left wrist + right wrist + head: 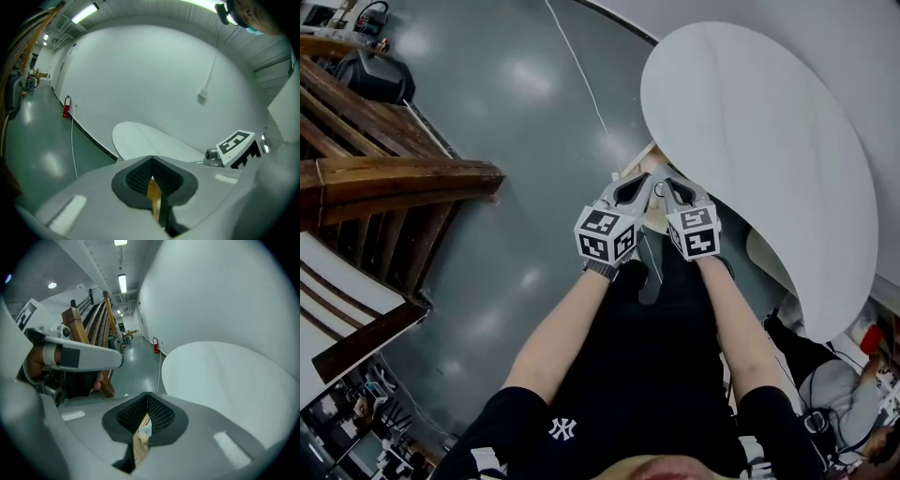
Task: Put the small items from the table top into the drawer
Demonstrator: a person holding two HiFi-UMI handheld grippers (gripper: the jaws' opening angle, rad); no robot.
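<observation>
Frankly, we are finding no small items anywhere on the white worktop (750, 141): what shows of it is lying bare. Only a pale lump is showing through the slit under the right gripper (147, 395), against tan wood, and we are not managing to tell what it is. That tan wood (651, 221), sitting under the worktop's near edge, we are taking to be the drawer. Items of that kind we are expecting to be light and apt to skid on so smooth a top, so we are planning to pinch each across its narrow middle, low down. The right gripper's fingers are pressing together at the tips with nothing between them; the left gripper (151, 159) is doing the same. Both are hanging side by side just off the worktop's edge, above the grey floor (516, 112).
</observation>
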